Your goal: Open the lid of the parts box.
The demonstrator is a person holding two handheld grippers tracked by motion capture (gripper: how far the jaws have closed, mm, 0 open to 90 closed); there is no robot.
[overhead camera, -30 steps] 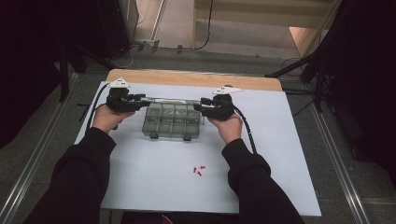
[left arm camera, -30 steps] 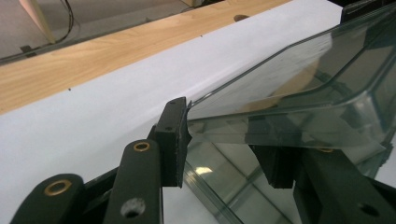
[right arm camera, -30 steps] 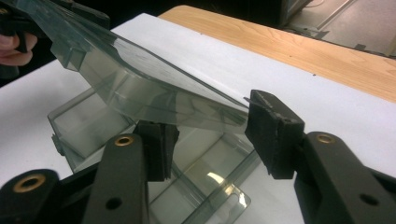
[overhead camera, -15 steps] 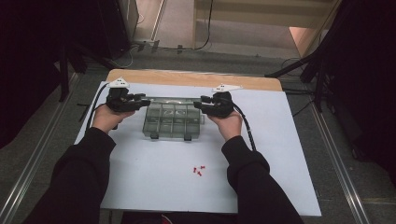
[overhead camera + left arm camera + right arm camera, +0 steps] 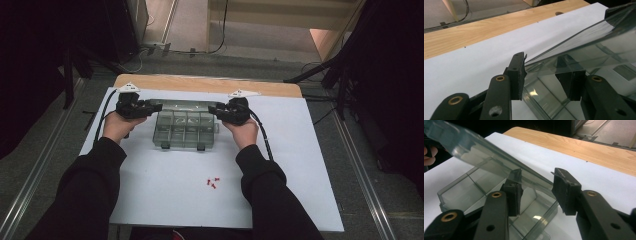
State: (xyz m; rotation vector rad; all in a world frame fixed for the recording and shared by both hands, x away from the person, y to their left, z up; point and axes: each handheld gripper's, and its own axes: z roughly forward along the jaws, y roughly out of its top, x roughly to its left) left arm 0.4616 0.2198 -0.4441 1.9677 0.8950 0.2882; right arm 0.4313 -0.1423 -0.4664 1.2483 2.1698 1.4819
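A clear plastic compartment box [image 5: 184, 131] sits on the white sheet [image 5: 300, 165], its lid [image 5: 182, 105] raised along the far side. My left gripper [image 5: 152, 106] is at the lid's left end. In the left gripper view my left gripper [image 5: 546, 77] is shut on the tilted lid [image 5: 586, 42], whose edge meets one pad. My right gripper [image 5: 215, 109] is at the lid's right end. In the right gripper view my right gripper [image 5: 539, 190] has just been closing. The lid [image 5: 474, 152] lies between its jaws above the box [image 5: 461, 192], and the pads do not press it.
A few small red pieces [image 5: 213, 182] lie on the sheet near the front, between the person's forearms. The wooden tabletop [image 5: 200, 82] shows beyond the sheet's far edge. Dark equipment and cables stand on the floor around the table.
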